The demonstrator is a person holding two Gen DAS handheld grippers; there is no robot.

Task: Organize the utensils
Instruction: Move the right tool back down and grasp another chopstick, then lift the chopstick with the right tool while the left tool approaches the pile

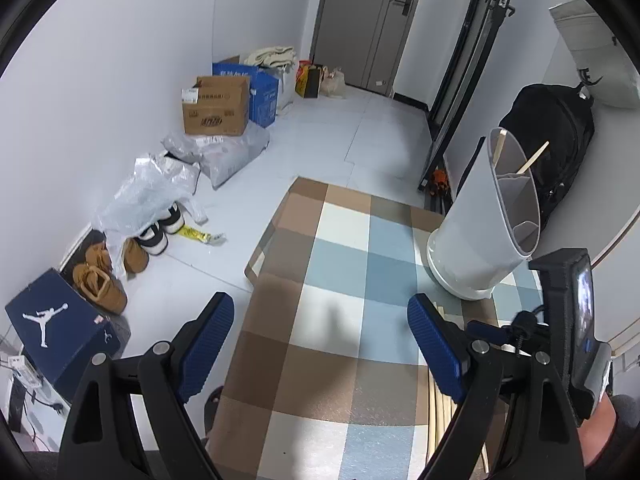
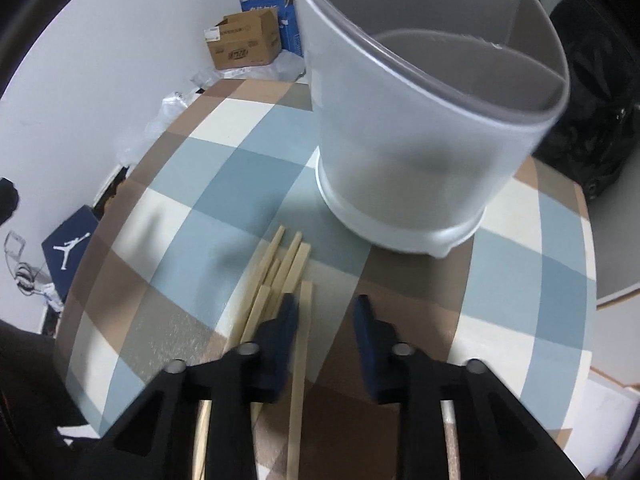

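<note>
Chopsticks, pale wooden sticks (image 1: 534,157), stand in the white plastic divided holder (image 1: 476,224) on the checked tablecloth (image 1: 320,320); the left gripper (image 1: 320,332) hangs spread and empty; from the right wrist, more loose chopsticks (image 2: 280,272) lie before the holder (image 2: 420,140); the right gripper (image 2: 326,312) gapes above them, holding nothing.

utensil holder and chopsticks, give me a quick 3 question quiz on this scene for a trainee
1. True or false: the white utensil holder already has at least one chopstick standing in it.
2. Where do the loose chopsticks lie? A) inside the holder B) on the checkered tablecloth in front of the holder C) on the floor
3. Fill in: the right gripper hovers open over the chopsticks and grips ____; the left gripper is also open.

Key: 1 true (sticks show in its far compartment in the left wrist view); 2 B; 3 nothing.
</note>
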